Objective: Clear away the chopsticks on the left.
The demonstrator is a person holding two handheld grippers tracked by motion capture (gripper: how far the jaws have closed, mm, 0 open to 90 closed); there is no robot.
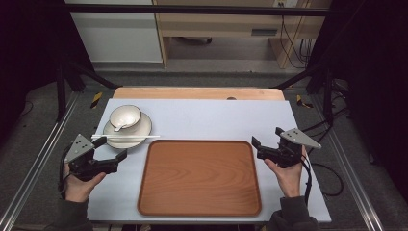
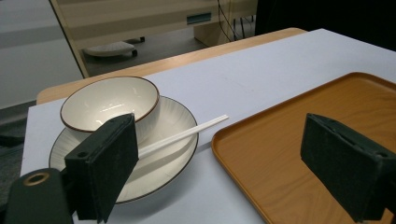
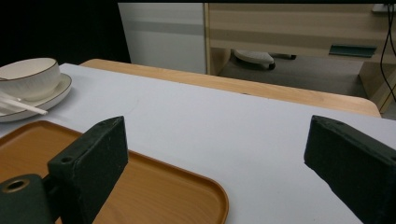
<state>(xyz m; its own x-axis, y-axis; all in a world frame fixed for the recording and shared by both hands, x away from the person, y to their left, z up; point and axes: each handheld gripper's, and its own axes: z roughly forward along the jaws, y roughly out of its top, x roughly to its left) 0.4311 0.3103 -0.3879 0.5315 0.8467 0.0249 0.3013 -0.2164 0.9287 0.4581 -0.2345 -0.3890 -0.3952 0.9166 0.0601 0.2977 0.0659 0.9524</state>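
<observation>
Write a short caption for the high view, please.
Two open grippers, left and right, flank an empty wooden tray; bowl, plate, chopsticks nearby.

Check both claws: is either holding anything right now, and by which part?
Nothing is held. The left claw and right claw are both open and empty, either side of the brown wooden tray.

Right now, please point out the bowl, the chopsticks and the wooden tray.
bowl (image 2: 109, 100): left gripper view, inner wall.
chopsticks (image 2: 187, 134): left gripper view, middle of the sticks.
wooden tray (image 1: 199, 175): high view, bare centre of the floor.

Soft even overhead light, dark surroundings, slightly soft focus.
</observation>
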